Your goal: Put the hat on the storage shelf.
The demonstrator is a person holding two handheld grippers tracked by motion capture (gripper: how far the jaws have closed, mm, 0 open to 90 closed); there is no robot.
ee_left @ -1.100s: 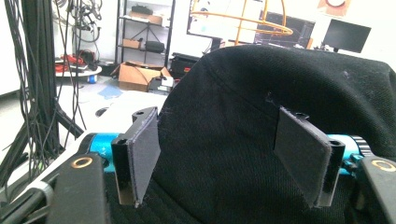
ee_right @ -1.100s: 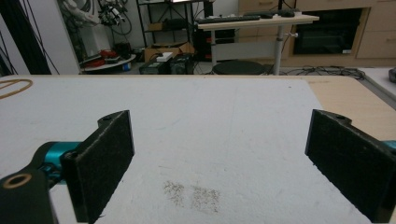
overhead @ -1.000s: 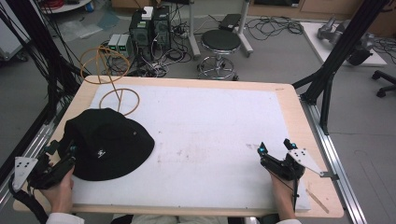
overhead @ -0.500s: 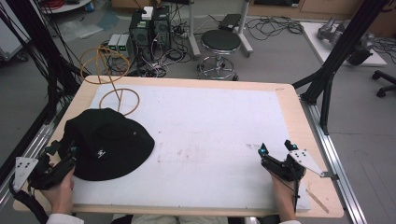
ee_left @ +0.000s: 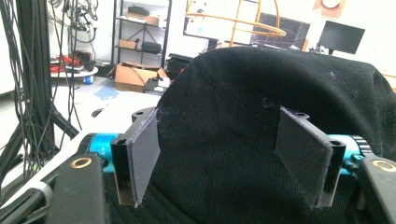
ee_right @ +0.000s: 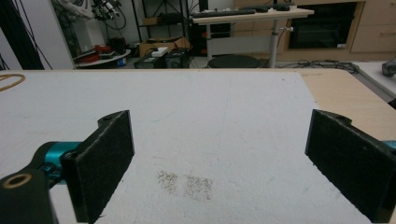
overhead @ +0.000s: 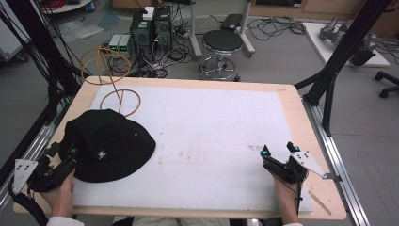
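High view: black bucket hat (overhead: 109, 146) lay on the left part of the white mat (overhead: 207, 136) covering the wooden worktop (overhead: 310, 141), crown up, brim spread flat. Left gripper (overhead: 59, 157) sat at the near-left corner, held low in the person's left hand (overhead: 60, 197), forearm coming in from the bottom edge, jaws pointing at the hat's near-left brim and touching it. Right gripper (overhead: 277, 153) sat near the near-right edge of the mat, held in the right hand (overhead: 284, 197), jaws angled forward and slightly left, well apart from the hat. Orange cable loop (overhead: 120, 100) lay on the far-left of the worktop, just beyond the hat.

Left gripper view: left gripper (ee_left: 229, 154) jaws stood moderately apart, not clamped, with the hat (ee_left: 261, 93) fabric filling the gap between them and rising behind. Pad on the left looked to be touching the cloth.

Right gripper view: right gripper (ee_right: 219, 154) jaws were spread wide over bare mat (ee_right: 210, 116), level and low. A faint smudge (ee_right: 187, 183) marked the mat between them.
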